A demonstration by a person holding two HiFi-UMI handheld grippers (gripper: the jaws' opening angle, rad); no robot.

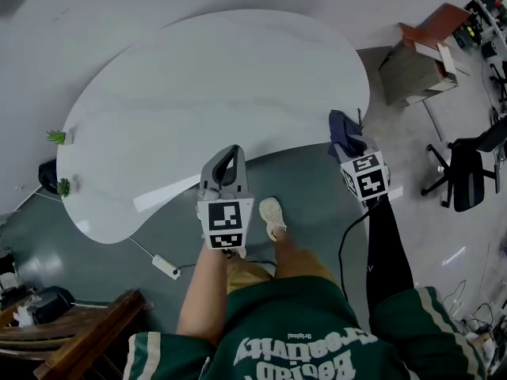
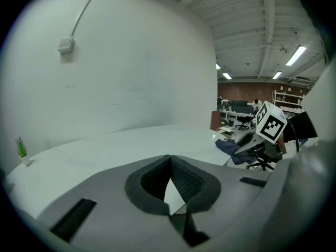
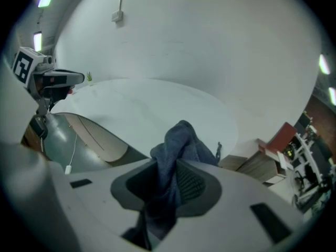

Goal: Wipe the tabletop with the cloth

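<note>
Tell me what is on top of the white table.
Two small green plants stand at the table's left edge. The right claw holds the blue cloth at its near edge, covering whatever lies beneath.

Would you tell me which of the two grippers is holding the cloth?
The right gripper: its jaws are shut on the dark blue cloth. The left gripper has its jaws together with nothing between them.

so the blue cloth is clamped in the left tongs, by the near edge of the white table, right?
No: the cloth is clamped in the right tongs, not the left tongs, as the right gripper view shows. It is by the near edge of the white table.
</note>
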